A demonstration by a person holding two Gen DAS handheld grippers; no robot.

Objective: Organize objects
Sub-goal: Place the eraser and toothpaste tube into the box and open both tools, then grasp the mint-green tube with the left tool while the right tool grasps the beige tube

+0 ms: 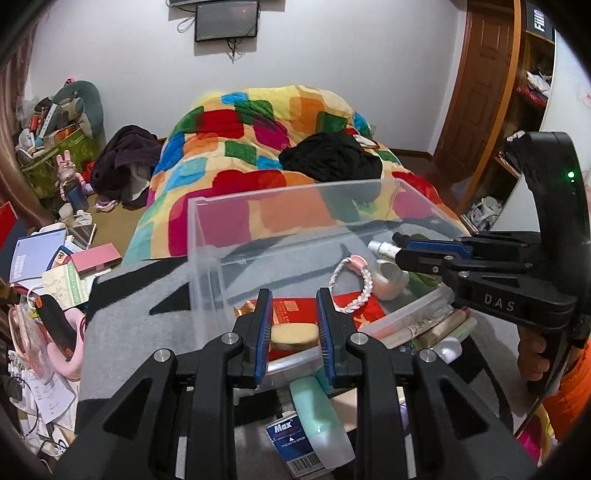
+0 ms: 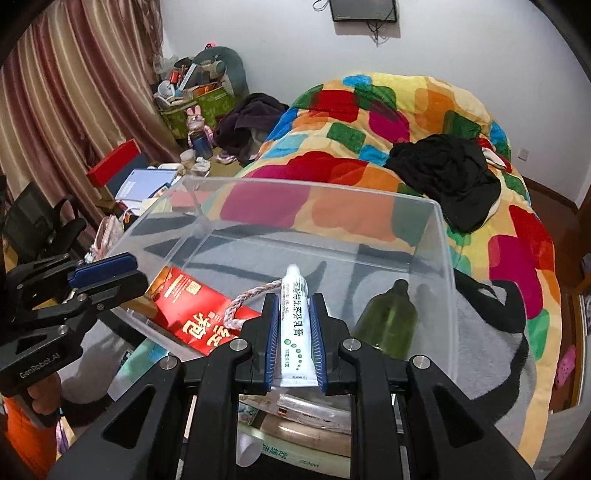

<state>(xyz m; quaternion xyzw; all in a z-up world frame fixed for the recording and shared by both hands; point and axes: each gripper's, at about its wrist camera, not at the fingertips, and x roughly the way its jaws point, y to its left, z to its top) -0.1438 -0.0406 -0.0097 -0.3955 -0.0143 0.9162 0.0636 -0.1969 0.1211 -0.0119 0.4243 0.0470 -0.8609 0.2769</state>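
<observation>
Right wrist view: right tongs (image 2: 293,328) are pinching a white ointment tube (image 2: 294,325) above the clear bin's (image 2: 443,236) near edge, ready for dropping in; left tongs (image 1: 294,328) are gripping a tan sponge (image 1: 294,334) likewise.

Quilt (image 1: 266,147): lying heaped across the middle of the frame, patched in bright colours.
Black garment (image 1: 328,155): resting on the quilt, right of centre.
Dark clothes (image 1: 122,162): lying piled at the quilt's left edge.
Screen (image 1: 226,19): hanging on the white wall, top centre, wires dangling below it.
Door (image 1: 480,81): standing at the upper right, brown wood.
Shelves (image 1: 524,122): standing just right of the door, holding clutter.
Curtain (image 2: 66,92): hanging at the upper left of the right wrist view, striped pink and tan.
Rabbit toy (image 1: 66,170): standing at the left, pink.
Green bag (image 1: 55,151): sitting behind the toy, overflowing with odds and ends.
</observation>
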